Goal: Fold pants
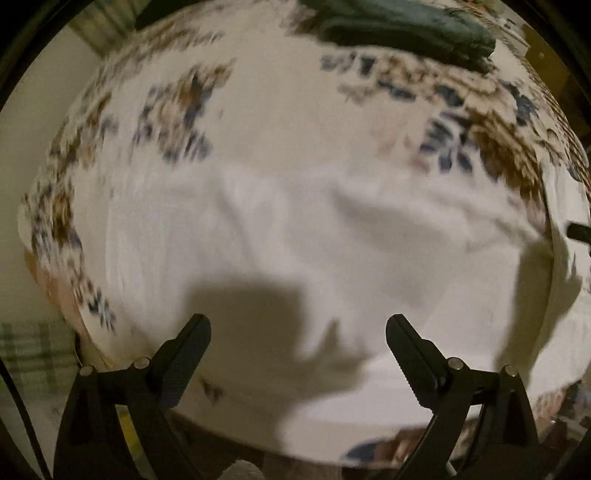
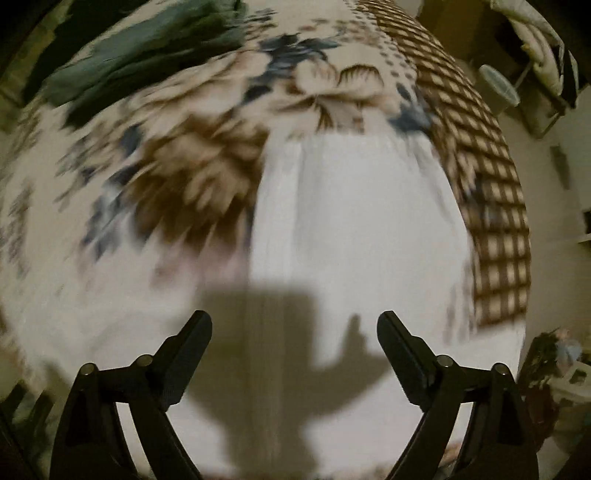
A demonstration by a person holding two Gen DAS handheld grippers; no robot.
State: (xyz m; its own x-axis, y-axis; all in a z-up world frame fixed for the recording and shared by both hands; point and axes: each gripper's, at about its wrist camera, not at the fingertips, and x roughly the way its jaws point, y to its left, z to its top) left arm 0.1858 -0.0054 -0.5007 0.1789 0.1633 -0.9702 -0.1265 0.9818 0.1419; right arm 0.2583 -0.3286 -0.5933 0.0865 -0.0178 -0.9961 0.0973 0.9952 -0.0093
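White pants (image 1: pixel 295 236) lie spread on a flowered bed cover (image 1: pixel 177 107), with soft creases across the cloth. My left gripper (image 1: pixel 298 328) hangs above them, pointing steeply down, jaws wide apart and nothing between them; its shadow falls on the cloth. In the right wrist view a long strip of the white pants (image 2: pixel 354 229) runs away from me. My right gripper (image 2: pixel 294 325) points straight down over that strip, open and empty, its shadow on the fabric below. Both views are blurred.
A folded dark green garment (image 1: pixel 406 26) lies at the far edge of the bed, also seen as a green garment (image 2: pixel 140 59) at upper left. A brown checked border (image 2: pixel 491 206) marks the bed cover's right side. Beyond it stand a pale bin (image 2: pixel 498 83) and clutter on the floor.
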